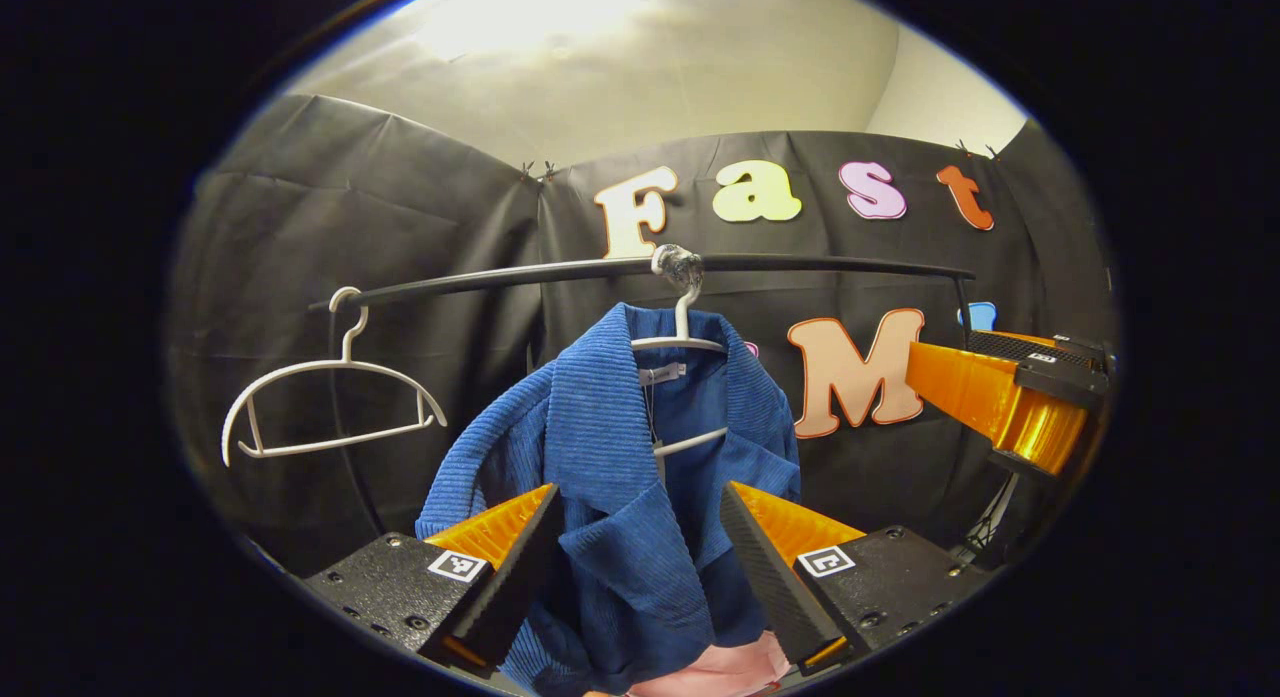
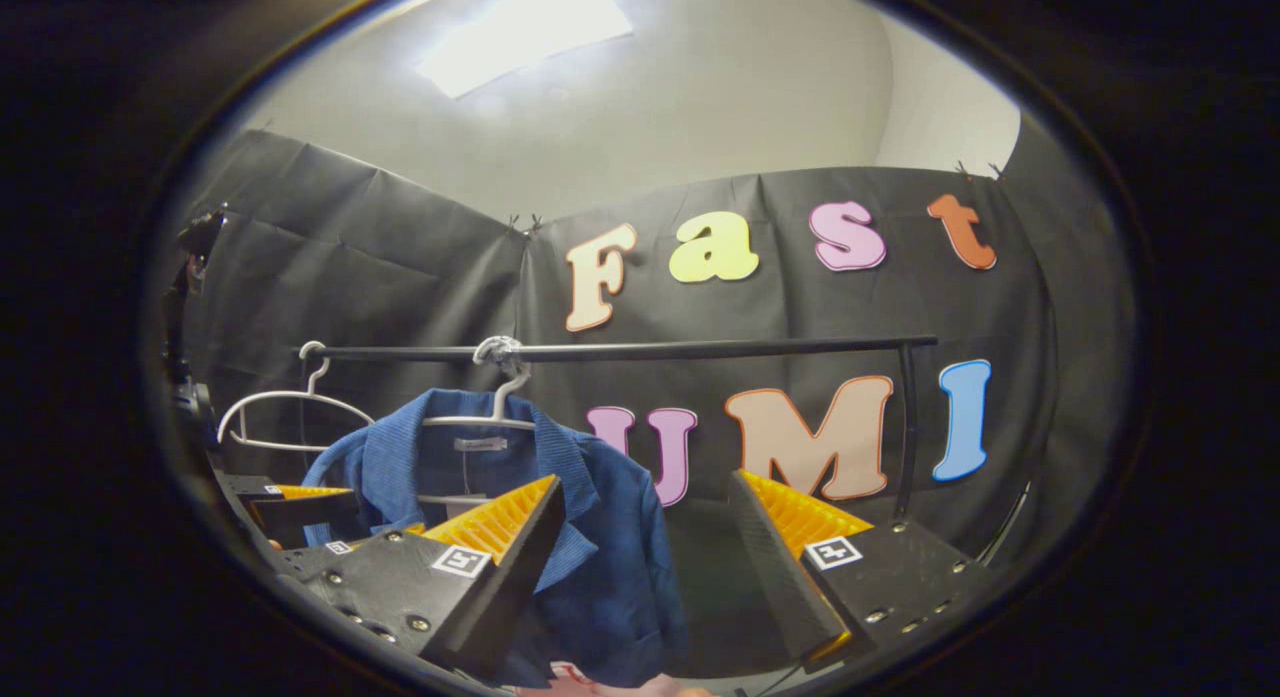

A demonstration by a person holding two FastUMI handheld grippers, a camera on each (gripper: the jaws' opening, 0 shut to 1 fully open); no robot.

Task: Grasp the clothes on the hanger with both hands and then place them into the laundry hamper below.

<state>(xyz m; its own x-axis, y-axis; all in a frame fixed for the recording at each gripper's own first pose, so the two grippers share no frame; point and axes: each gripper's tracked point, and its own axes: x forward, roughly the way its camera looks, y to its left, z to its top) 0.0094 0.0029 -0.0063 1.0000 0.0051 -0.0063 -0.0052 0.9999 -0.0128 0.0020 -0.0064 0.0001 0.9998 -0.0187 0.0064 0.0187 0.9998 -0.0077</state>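
Jacket (image 1: 640, 477) hangs between left tongs (image 1: 640, 567), both tongs (image 2: 645, 567) wide open, holding nothing.

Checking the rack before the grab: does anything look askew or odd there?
The blue jacket sits lopsided on its hanger: one shoulder has slid low, exposing the hanger's bar. The hook is wrapped in tape at the rail. The spare hanger hangs tilted. Both grippers, left and right, are open.

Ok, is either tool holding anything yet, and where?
Nothing held. Left tool is open around the jacket's front, not pressing; right tool is open beside it.
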